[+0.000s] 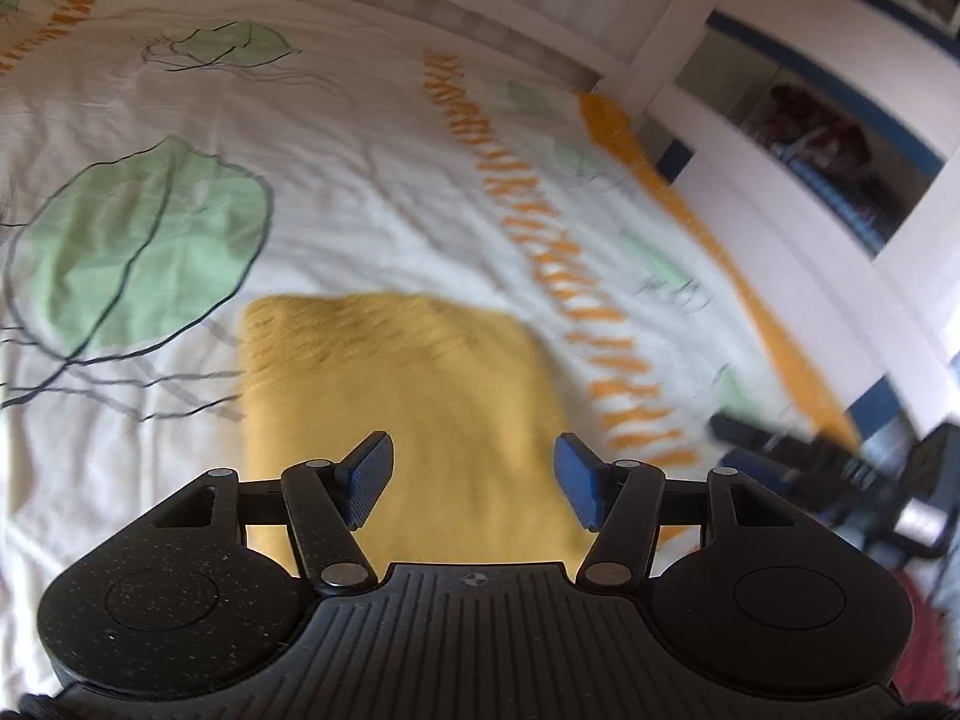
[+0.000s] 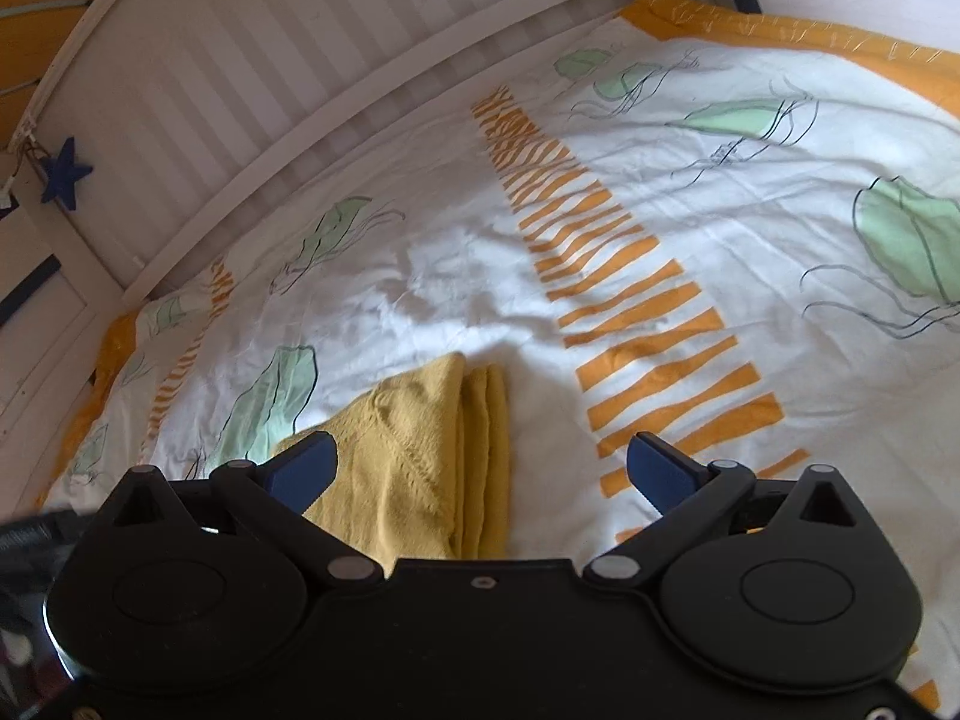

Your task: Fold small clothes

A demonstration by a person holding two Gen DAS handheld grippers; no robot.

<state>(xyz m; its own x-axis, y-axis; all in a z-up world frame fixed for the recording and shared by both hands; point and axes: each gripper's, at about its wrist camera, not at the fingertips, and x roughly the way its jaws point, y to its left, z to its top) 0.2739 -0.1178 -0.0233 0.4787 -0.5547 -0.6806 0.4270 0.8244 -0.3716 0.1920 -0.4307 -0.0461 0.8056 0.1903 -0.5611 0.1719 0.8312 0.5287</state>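
Covering nearly everything ahead of both tools lay the bed (image 2: 420, 276), spread with a white quilt cover (image 1: 372, 192) printed with green leaves and bands of orange stripes. Beyond the far edge of the bed, past the tips of the right tool, ran a white slatted bed frame (image 2: 258, 78), and a small blue star (image 2: 63, 171) hung on it far off to that tool's left. Beyond the bed's edge, off to the left tool's right, stood white shelves (image 1: 840, 144), too blurred to make out what they held.

The yellow garment (image 1: 414, 420) lay folded on the quilt cover. In the left wrist view it formed a flat rectangle directly ahead of and below the left tool (image 1: 474, 480), whose blue pads stood apart at a middling width with nothing gripped between them and clear of the fabric. In the right wrist view the same garment (image 2: 432, 450) showed its stacked folded edges, lying just ahead of the right tool (image 2: 480, 474) and towards its left finger (image 2: 303, 471). The right tool stood wide, holding nothing, and its right finger (image 2: 660, 471) hung over the striped band of the quilt cover.
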